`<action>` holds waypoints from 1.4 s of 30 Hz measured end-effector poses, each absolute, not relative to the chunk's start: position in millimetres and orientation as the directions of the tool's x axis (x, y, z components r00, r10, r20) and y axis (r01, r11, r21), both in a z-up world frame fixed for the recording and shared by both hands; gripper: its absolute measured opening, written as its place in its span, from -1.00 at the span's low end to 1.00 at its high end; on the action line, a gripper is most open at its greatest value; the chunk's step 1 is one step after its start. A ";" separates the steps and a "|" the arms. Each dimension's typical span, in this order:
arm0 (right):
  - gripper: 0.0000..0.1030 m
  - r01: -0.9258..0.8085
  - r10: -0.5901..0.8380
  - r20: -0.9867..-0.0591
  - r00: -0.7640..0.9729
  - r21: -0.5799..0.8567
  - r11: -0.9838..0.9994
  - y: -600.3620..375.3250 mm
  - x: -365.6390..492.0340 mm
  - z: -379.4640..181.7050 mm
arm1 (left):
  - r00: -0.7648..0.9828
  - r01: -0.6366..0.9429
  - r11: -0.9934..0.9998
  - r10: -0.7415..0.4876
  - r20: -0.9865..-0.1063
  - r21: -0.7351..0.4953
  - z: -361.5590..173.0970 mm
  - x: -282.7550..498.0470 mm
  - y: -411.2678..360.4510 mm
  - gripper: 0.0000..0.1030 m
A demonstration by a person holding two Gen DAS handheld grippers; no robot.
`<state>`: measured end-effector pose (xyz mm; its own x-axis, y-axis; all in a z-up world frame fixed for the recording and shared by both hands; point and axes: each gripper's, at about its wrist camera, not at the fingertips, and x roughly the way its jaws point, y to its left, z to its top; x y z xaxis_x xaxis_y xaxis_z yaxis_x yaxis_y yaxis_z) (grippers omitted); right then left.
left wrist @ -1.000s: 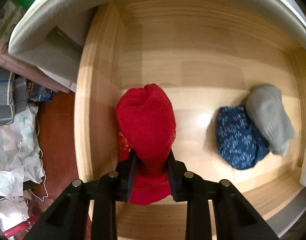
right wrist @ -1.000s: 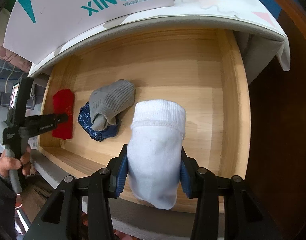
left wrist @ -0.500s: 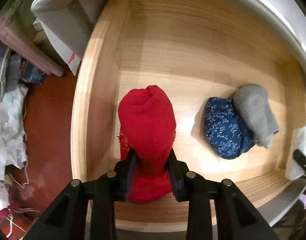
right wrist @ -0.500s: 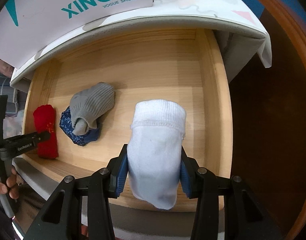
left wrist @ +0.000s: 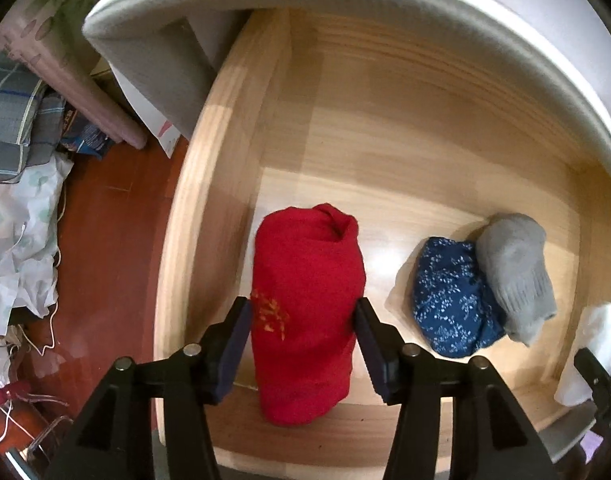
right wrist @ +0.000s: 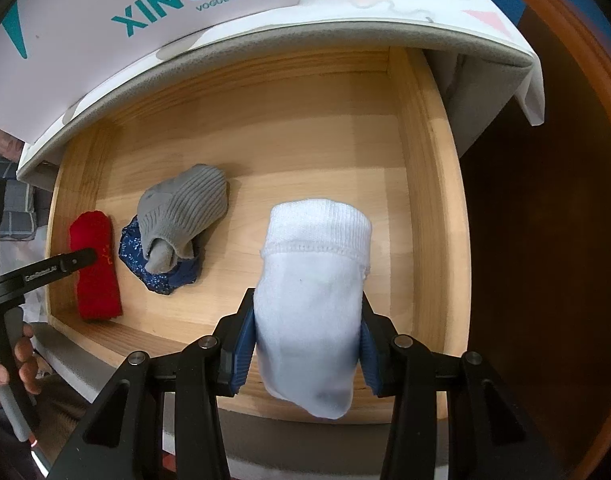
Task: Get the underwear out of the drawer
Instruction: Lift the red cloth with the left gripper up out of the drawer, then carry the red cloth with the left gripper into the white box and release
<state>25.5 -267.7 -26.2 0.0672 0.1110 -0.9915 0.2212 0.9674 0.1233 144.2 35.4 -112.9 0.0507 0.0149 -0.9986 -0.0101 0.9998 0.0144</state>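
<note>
An open wooden drawer [left wrist: 385,128] [right wrist: 305,128] holds rolled garments. My left gripper [left wrist: 303,322] is shut on a red roll [left wrist: 305,300] with a small gold print, held at the drawer's left side; it also shows in the right wrist view [right wrist: 95,264]. My right gripper [right wrist: 307,320] is shut on a white ribbed roll [right wrist: 313,292], held above the drawer's front right; its edge shows in the left wrist view [left wrist: 589,352]. A blue patterned roll [left wrist: 449,300] [right wrist: 161,268] lies on the drawer floor with a grey ribbed roll [left wrist: 517,272] [right wrist: 185,212] resting on it.
A white padded top [right wrist: 345,28] overhangs the drawer's back, with a shoe box [right wrist: 145,8] on it. Red-brown floor [left wrist: 105,240] lies left of the drawer with cloth and bags [left wrist: 17,220]. A dark wooden surface [right wrist: 545,240] is to the right.
Both grippers keep their rolls. The left wrist view has shifted right along the drawer, and the red roll now sits wider between the fingers, its gold print showing.
</note>
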 end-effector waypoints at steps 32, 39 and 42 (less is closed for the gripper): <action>-0.19 0.205 0.099 -0.994 0.051 0.108 0.973 -258.6 28.8 -27.7 | 0.081 0.094 0.994 0.054 -0.995 0.062 -101.9 134.2 18.9 -0.34; -0.19 0.204 0.091 -0.994 0.051 0.100 0.974 -255.9 28.8 -29.4 | 0.165 0.131 0.989 0.043 -0.985 0.065 -64.6 119.7 21.0 -0.34; -0.19 0.200 0.088 -0.995 0.052 0.097 0.975 -256.1 29.0 -30.2 | 0.209 0.156 0.986 0.033 -0.977 0.066 -43.8 112.3 21.3 -0.34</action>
